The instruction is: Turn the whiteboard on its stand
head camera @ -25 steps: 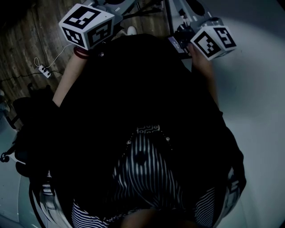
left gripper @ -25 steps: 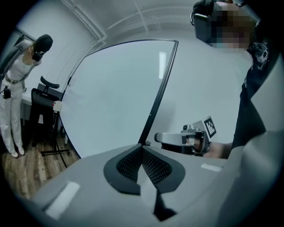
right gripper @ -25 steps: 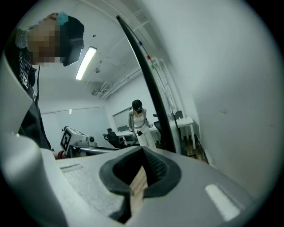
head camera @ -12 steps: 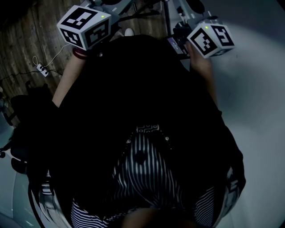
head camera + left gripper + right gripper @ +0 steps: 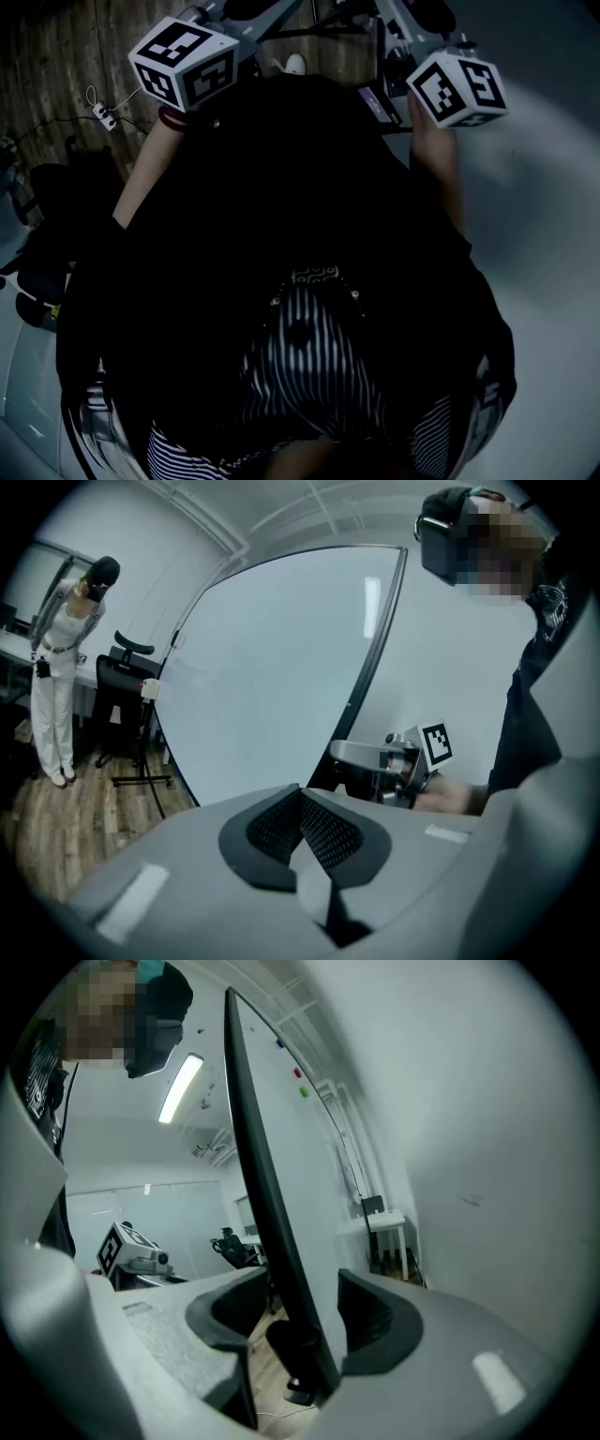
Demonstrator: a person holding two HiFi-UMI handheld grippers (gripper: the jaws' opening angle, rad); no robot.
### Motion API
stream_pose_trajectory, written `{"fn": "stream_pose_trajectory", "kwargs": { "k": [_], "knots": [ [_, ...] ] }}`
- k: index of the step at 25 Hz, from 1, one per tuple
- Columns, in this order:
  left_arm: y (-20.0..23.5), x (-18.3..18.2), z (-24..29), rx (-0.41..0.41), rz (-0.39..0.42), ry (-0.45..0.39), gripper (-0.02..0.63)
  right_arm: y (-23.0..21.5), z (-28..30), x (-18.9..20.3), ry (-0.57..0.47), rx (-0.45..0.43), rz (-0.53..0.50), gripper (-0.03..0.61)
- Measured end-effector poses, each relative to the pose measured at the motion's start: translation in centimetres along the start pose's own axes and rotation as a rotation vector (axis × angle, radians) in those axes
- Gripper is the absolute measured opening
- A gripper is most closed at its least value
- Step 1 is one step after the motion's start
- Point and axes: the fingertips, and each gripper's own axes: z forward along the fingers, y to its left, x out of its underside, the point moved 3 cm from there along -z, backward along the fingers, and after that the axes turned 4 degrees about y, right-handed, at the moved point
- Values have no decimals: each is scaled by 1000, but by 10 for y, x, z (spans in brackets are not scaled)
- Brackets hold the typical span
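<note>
Step in hand, as judged: whiteboard point(image 5: 272, 658) to be swung about its stand, w/ its dark edge frame point(image 5: 267, 1232) taken btwn the jaws of the right gripper point(image 5: 298, 1330). To be done well:
- Jaws to be closed squarely on the frame, not on the white face.
- Frame to be seated deep btwn the pads before any push.
- Push to be given slowly & along an arc, so the board pivots & the stand isn't dragged or tipped.

Board is large & thin, so flex & swing-back are likely; that's judged, not seen. How far it is already turned can't be told from this moment.

Board's place: upright, just in front of the person, on the far side of both grippers. In the left gripper view its white face is seen broad, w/ the frame running up its right side. In the right gripper view it is seen nearly edge-on.

Right gripper: jaws wide apart, frame standing btwn them. A gap shows on the left side, so nothing is clamped. Whether the right pad touches the face can't be told.

Left gripper point(image 5: 300, 829): jaws closed pad on pad, nothing btwn them. It is held near the board, no contact seen.

A person in white point(image 5: 61, 667) & an office chair point(image 5: 122, 691) are seen far left. Both are to be kept clear of the swing.
</note>
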Motion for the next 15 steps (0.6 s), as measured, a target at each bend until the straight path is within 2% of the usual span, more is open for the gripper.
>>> {"fn": "stream_pose_trajectory", "kwargs": {
  "k": [4,9,13,15],
  "knots": [
    [28,12,-19,-46,1,3,-6,-2,17,19,10,53,-18,230],
    [33,5,-16,-21,21,-28,-6,-7,22,32,46,134,-19,230],
    [24,10,-9,25,21,-32,-5,-19,13,37,96,236,-58,99],
    [23,14,-7,38,11,-30,-6,-23,10,38,110,264,-79,81]
  ]
}}
